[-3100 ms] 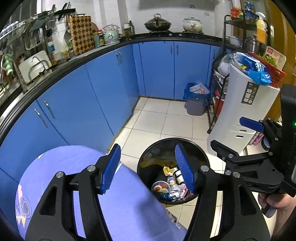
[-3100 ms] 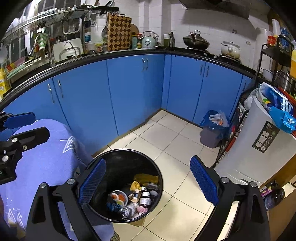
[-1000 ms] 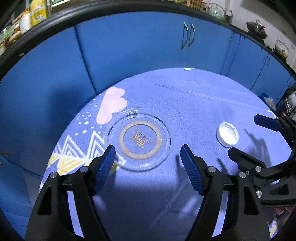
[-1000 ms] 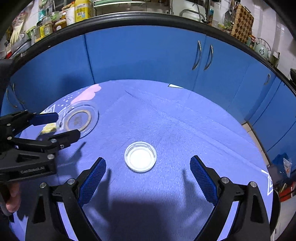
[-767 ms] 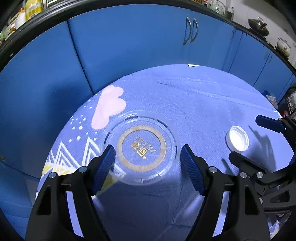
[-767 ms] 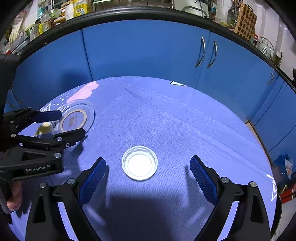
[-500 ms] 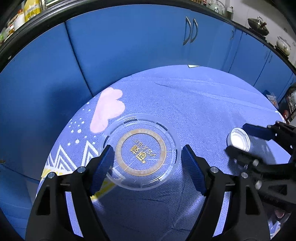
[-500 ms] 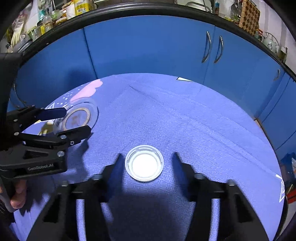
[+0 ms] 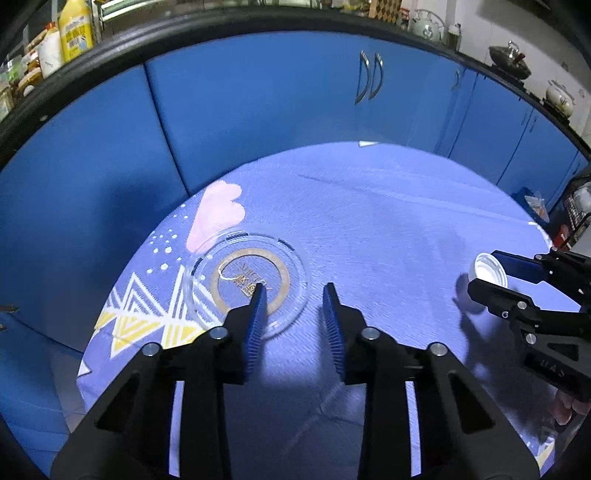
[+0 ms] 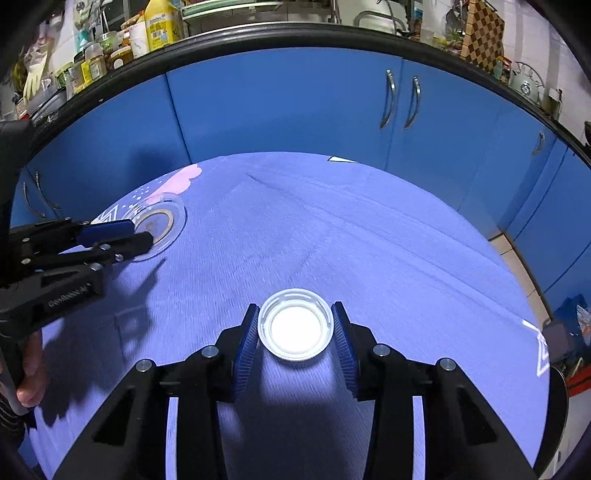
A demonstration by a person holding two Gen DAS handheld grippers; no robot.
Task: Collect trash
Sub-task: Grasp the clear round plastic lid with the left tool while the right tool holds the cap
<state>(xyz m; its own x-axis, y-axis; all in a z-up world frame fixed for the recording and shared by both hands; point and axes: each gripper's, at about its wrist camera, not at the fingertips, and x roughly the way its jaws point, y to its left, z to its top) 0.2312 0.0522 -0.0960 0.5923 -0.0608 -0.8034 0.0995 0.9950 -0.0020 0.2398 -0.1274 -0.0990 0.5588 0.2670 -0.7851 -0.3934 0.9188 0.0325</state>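
Note:
A clear round plastic lid (image 9: 236, 280) with a gold ring lies on the blue tablecloth (image 9: 369, 229). My left gripper (image 9: 293, 295) is half closed at the lid's right rim: its left finger (image 9: 255, 317) is over the lid, the right finger beyond the rim. The lid also shows in the right wrist view (image 10: 162, 221). A white bottle cap (image 10: 295, 329) lies open side up between the pads of my right gripper (image 10: 295, 332), which touch its sides. The cap also shows in the left wrist view (image 9: 489, 271).
Blue cabinet doors (image 9: 258, 122) curve behind the table. The counter above holds bottles and jars (image 10: 110, 40), a chequered board (image 10: 482, 33) and a kettle. Floor tiles and a blue bin (image 10: 570, 314) show to the right past the table edge.
Both grippers have closed in from wide open. The right one has shut around the white cap. The left one has narrowed over the clear lid's right rim.

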